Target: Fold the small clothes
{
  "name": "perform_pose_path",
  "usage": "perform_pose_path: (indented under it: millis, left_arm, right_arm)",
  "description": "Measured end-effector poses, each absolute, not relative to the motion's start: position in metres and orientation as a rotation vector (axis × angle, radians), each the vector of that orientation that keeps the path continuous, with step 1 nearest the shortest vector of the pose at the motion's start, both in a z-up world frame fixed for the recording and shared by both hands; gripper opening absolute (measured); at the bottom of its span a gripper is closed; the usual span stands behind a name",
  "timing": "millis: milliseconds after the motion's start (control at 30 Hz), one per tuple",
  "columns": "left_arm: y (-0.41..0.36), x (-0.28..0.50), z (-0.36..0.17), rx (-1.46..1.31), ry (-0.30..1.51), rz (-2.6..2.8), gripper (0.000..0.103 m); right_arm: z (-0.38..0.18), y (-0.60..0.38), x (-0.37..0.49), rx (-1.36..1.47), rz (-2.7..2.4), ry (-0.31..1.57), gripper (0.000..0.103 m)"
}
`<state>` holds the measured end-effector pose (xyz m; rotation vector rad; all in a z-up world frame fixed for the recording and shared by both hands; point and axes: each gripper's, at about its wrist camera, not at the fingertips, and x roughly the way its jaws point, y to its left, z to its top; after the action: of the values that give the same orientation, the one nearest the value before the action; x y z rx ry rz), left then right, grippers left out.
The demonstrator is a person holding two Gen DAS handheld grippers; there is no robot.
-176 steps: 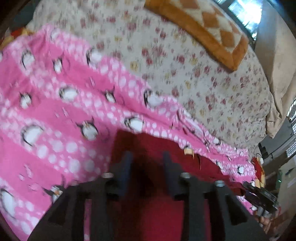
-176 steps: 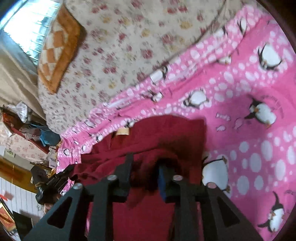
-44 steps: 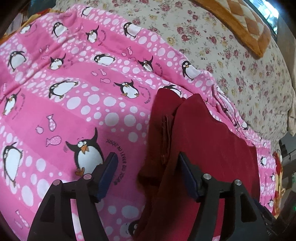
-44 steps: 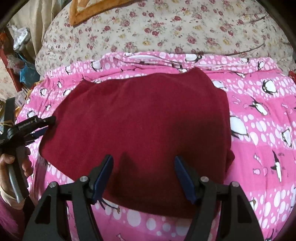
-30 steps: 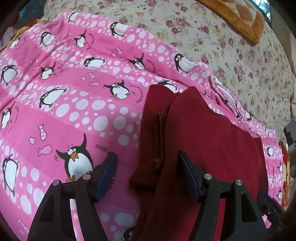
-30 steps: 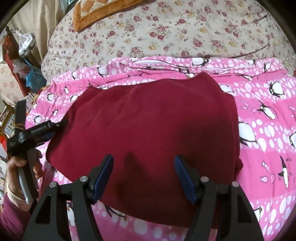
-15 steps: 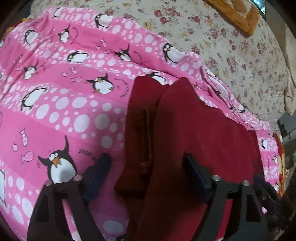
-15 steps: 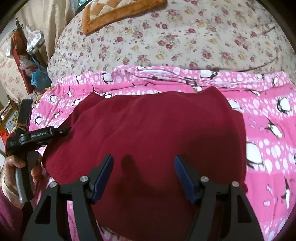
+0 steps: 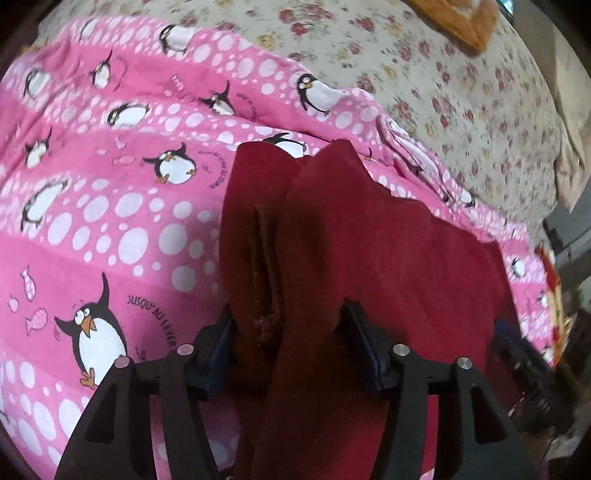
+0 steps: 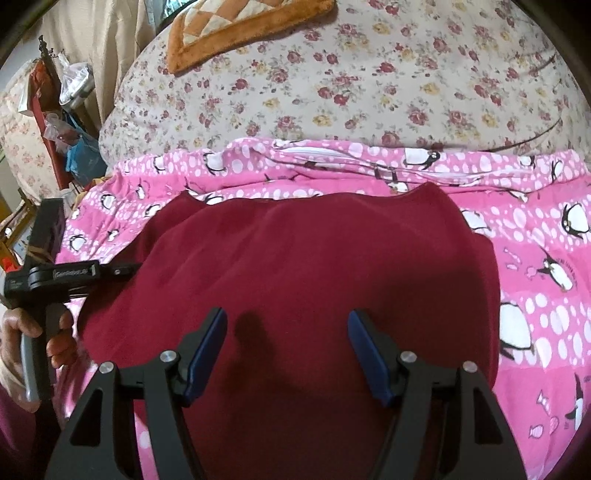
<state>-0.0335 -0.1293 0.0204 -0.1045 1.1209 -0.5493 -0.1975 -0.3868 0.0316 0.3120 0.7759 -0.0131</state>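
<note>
A dark red garment lies folded flat on a pink penguin blanket. My left gripper straddles the garment's left edge, where folded layers and a seam bunch up. Its jaws are closing with that edge between them, and I cannot see firm pressure from the pads. The right wrist view shows it side-on at the cloth's left edge, held by a hand. My right gripper hovers over the garment's near middle. Its jaws stand wide, narrowing slightly, and the cloth lies below them.
Beyond the blanket is a floral bedcover with an orange checked cushion at the back. Cluttered furniture and bags stand off the bed's left side. Pink blanket spreads on both sides of the garment.
The left jaws have narrowed around the garment's folded left edge and moved in closer to it. The right gripper has come lower and nearer over the cloth, still wide.
</note>
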Motion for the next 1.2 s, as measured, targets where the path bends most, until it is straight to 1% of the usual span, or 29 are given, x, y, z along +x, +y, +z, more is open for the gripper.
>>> perform_pose_path:
  millis: [67,200,267,300,400,433,467,633,733,833,900,967,1033,1100,1167,1200]
  left_arm:
    - [-0.129,-0.033,0.020,-0.115,1.123,-0.543,0.036]
    - [-0.128,-0.033,0.019,-0.118,1.118,-0.537,0.036]
    - [-0.129,-0.034,0.019,-0.104,1.110,-0.531,0.036]
    - [-0.129,-0.034,0.019,-0.101,1.109,-0.530,0.036]
    - [-0.129,-0.034,0.020,-0.101,1.110,-0.527,0.036]
    - [-0.129,-0.034,0.020,-0.098,1.109,-0.524,0.037]
    - [-0.130,-0.035,0.021,-0.090,1.106,-0.519,0.037]
    - [-0.133,-0.038,0.022,-0.064,1.094,-0.504,0.037]
    - [-0.133,-0.039,0.021,-0.061,1.089,-0.496,0.037]
    - [-0.133,-0.039,0.021,-0.055,1.089,-0.492,0.037]
    - [-0.133,-0.040,0.022,-0.056,1.089,-0.488,0.035]
    - [-0.134,-0.042,0.024,-0.050,1.085,-0.489,0.027]
    - [-0.135,-0.044,0.026,-0.047,1.081,-0.493,0.021]
    - [-0.137,-0.046,0.028,-0.040,1.075,-0.489,0.019]
    - [-0.139,-0.048,0.030,-0.038,1.067,-0.484,0.012]
    - [-0.139,-0.050,0.031,-0.038,1.063,-0.485,0.010]
  right_arm:
    - [0.034,-0.388,-0.196,0.319,-0.020,0.776,0.062]
    - [0.046,-0.382,-0.185,0.337,0.041,0.760,0.059]
    - [0.047,-0.378,-0.173,0.341,0.077,0.778,0.052]
    - [0.045,-0.376,-0.165,0.343,0.089,0.796,0.050]
    - [0.035,-0.371,-0.154,0.286,0.006,0.877,0.048]
    - [0.033,-0.371,-0.153,0.277,-0.007,0.895,0.042]
    - [0.032,-0.370,-0.153,0.270,-0.013,0.903,0.039]
    - [0.048,-0.367,-0.154,0.135,-0.070,0.975,0.039]
    - [0.045,-0.366,-0.153,0.022,-0.090,1.057,0.039]
    - [0.039,-0.371,-0.153,0.022,-0.066,1.099,0.041]
    - [0.040,-0.374,-0.152,0.024,-0.051,1.117,0.041]
    - [0.043,-0.375,-0.153,0.018,-0.044,1.135,0.041]
    - [0.050,-0.376,-0.155,-0.016,-0.037,1.149,0.041]
    - [0.052,-0.377,-0.160,-0.062,-0.034,1.177,0.041]
    - [0.050,-0.382,-0.164,-0.061,-0.026,1.209,0.041]
    - [0.048,-0.383,-0.165,-0.056,-0.019,1.219,0.041]
